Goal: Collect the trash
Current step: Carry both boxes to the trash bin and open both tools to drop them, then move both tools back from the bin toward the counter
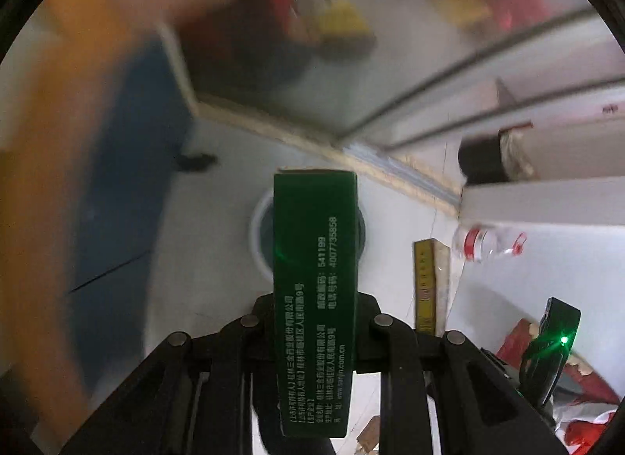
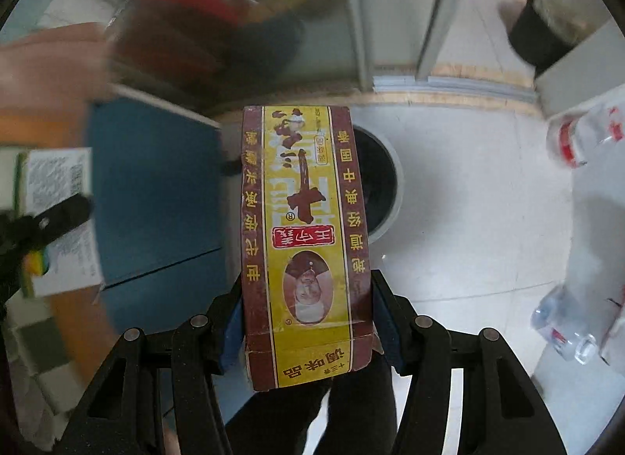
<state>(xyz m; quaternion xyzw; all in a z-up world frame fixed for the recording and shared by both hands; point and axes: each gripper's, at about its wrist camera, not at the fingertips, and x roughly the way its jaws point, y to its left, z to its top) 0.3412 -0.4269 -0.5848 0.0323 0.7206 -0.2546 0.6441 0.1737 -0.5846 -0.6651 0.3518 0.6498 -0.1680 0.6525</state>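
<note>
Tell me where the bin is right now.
Both wrist views show the white bin on the floor, directly behind the held green box and yellow box.

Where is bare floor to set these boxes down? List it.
Bare pale floor rings the round bin: right of it, up to the white ledge with the clear bottles, and behind it, up to the wooden threshold. Crowded: the blue panel on the left and the bottles at the right edge.

Both wrist cameras looked steeply down along their fingers at the floor, each with a held box filling the near centre. Both views shared the round bin (image 1: 261, 236) (image 2: 384, 185), blue mat (image 1: 129, 189) (image 2: 156, 189) and sliding-door track (image 1: 394, 169) (image 2: 449, 89).
</note>
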